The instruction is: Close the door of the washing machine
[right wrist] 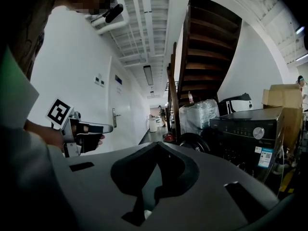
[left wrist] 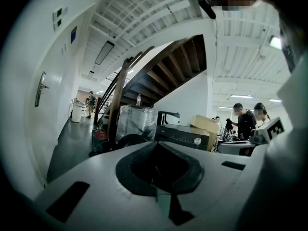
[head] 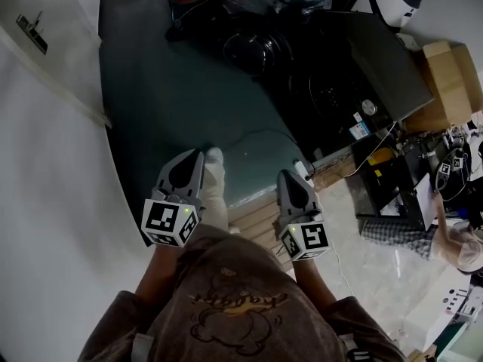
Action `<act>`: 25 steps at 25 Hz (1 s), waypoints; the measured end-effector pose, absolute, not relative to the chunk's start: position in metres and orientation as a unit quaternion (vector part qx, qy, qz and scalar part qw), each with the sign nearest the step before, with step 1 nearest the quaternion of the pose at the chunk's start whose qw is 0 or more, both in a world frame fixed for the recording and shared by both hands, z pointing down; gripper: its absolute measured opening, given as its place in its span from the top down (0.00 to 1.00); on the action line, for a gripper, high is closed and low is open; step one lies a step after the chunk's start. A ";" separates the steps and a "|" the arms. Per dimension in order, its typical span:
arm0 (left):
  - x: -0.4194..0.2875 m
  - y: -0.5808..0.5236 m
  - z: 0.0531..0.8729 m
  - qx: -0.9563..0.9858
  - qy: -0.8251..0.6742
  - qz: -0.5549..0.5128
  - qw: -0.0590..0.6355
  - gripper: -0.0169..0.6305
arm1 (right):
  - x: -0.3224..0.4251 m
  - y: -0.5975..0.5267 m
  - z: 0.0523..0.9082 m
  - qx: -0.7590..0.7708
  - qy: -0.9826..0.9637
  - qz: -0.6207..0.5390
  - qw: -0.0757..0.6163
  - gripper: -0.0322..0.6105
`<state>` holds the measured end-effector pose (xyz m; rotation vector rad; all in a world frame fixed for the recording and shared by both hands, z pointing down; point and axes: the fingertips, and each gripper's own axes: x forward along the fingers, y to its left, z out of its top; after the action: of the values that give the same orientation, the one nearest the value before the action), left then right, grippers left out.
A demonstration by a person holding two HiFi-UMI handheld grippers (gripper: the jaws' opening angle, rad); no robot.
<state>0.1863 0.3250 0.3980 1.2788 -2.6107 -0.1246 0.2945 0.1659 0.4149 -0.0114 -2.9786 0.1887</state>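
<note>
Black washing machine [right wrist: 245, 138] stands across the grey-green floor [head: 166, 89], tucked under the wooden staircase [right wrist: 207, 42] with cardboard boxes [head: 449, 81] just beside it. Its round door [right wrist: 191, 144] hangs swung out beside the front panel, so the task's thing is open and untouched, well apart from both grippers.

Left gripper [head: 198, 155] sits low in front of the person's body, aimed about level toward the machine; its jaws are pressed together with nothing between them. Right gripper [head: 287, 176] is alongside in the same pose; its jaws look closed too, and empty.

Both are tucked near the torso, side by side, most likely because the person is standing off from the machine and has no reach to the door from here. The closed jaws make sense to me: a swinging door wants a blunt push, not a pinch, and a closed tip won't snag on the rim.

I'd judge the task to be at its very start, with the approach not yet made. The next move calls for getting near the door's free edge and pressing it round toward the drum opening until it latches.

Watch-outs: a thin cable [head: 260, 136] lies on the floor between person and machine, and a plastic-wrapped bundle [right wrist: 199, 115] crowds the door's side, so there is little room to come at it from behind.
</note>
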 end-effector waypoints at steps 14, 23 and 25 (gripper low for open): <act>-0.052 0.225 0.379 0.505 -0.852 -0.045 0.133 0.98 | 0.052 0.102 0.376 0.014 -0.995 0.046 0.092 0.96; -0.156 0.171 0.308 0.556 -0.821 -0.041 0.124 0.98 | -0.027 0.057 0.314 0.085 -0.988 0.055 0.113 0.96; -0.164 0.162 0.301 0.562 -0.817 -0.044 0.125 0.98 | -0.034 0.050 0.306 0.092 -0.989 0.053 0.105 0.96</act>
<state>-0.1637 0.1622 0.3009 1.6368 -2.3807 -0.1275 -0.0339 0.0501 0.3060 0.2711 -2.9147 0.1572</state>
